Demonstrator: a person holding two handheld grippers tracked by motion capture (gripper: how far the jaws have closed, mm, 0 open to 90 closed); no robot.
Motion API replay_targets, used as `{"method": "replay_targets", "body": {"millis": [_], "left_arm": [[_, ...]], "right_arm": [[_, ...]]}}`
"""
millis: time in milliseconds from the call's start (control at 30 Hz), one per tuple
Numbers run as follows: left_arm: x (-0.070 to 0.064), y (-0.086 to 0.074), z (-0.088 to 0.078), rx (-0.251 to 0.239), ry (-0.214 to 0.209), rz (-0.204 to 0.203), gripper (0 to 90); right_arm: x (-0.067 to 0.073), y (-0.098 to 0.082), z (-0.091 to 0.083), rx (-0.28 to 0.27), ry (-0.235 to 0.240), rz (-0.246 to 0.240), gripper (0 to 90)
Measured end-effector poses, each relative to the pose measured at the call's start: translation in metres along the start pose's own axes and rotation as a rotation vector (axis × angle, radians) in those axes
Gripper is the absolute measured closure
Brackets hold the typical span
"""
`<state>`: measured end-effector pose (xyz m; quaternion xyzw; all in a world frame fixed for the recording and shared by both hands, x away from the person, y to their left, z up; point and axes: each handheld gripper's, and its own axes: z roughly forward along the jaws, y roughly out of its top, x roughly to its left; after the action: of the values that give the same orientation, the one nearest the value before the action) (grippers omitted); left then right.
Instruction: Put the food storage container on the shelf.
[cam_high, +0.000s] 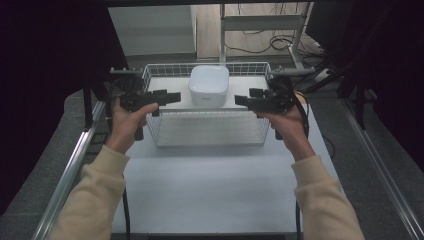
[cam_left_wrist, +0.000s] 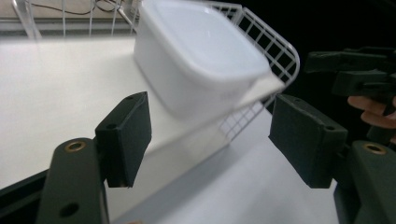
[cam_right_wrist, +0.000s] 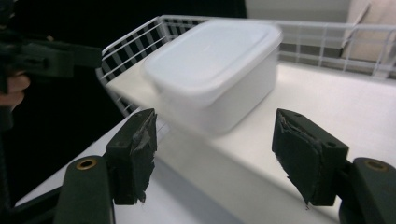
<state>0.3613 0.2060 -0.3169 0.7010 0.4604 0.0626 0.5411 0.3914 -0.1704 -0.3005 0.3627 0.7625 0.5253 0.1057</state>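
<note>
A white square container with a lid (cam_high: 209, 86) stands inside a white wire basket (cam_high: 210, 131) at the far middle of the table. My left gripper (cam_high: 175, 96) hovers at the basket's left front corner, pointing right toward the container, open with nothing between its pads. My right gripper (cam_high: 241, 100) mirrors it at the right front corner, also open and holding nothing. The left gripper view has its jaws (cam_left_wrist: 215, 140) spread wide, with the container (cam_left_wrist: 196, 51) beyond them. In the right gripper view the jaws (cam_right_wrist: 219, 156) frame the container (cam_right_wrist: 219, 65) the same way.
The white table (cam_high: 210, 190) reaches from the basket to the near edge. Metal rails (cam_high: 75, 165) run along both sides. Behind the basket stand a desk frame and floor cables (cam_high: 280, 42). Dark curtains flank the table.
</note>
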Motion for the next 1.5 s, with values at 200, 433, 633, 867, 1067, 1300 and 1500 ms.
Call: {"method": "replay_targets", "body": {"millis": [200, 433, 633, 867, 1067, 1300, 1500], "left_arm": [[-0.007, -0.047, -0.019, 0.016, -0.011, 0.054, 28.9], [-0.003, -0.091, -0.033, 0.034, 0.039, 0.067, 29.0], [0.004, -0.133, -0.04, 0.056, 0.099, 0.076, 29.1], [0.014, -0.176, -0.034, 0.087, 0.121, 0.069, 28.7], [0.023, -0.197, -0.026, 0.124, 0.148, 0.045, 27.1], [0.02, -0.202, -0.019, 0.139, 0.159, 0.073, 24.9], [0.015, -0.203, -0.018, 0.152, 0.165, 0.11, 27.8]], "right_arm": [[0.009, -0.045, -0.026, -0.036, 0.012, -0.029, 30.2], [0.014, -0.085, -0.046, -0.056, 0.02, -0.034, 30.2], [0.023, -0.13, -0.057, -0.012, -0.006, -0.062, 29.6], [0.022, -0.174, -0.05, 0.056, -0.044, -0.064, 28.1], [0.012, -0.208, -0.037, 0.131, -0.065, -0.042, 26.3], [0.011, -0.216, -0.03, 0.149, -0.067, -0.046, 24.7], [0.009, -0.216, -0.032, 0.133, -0.074, -0.053, 23.8]]}}
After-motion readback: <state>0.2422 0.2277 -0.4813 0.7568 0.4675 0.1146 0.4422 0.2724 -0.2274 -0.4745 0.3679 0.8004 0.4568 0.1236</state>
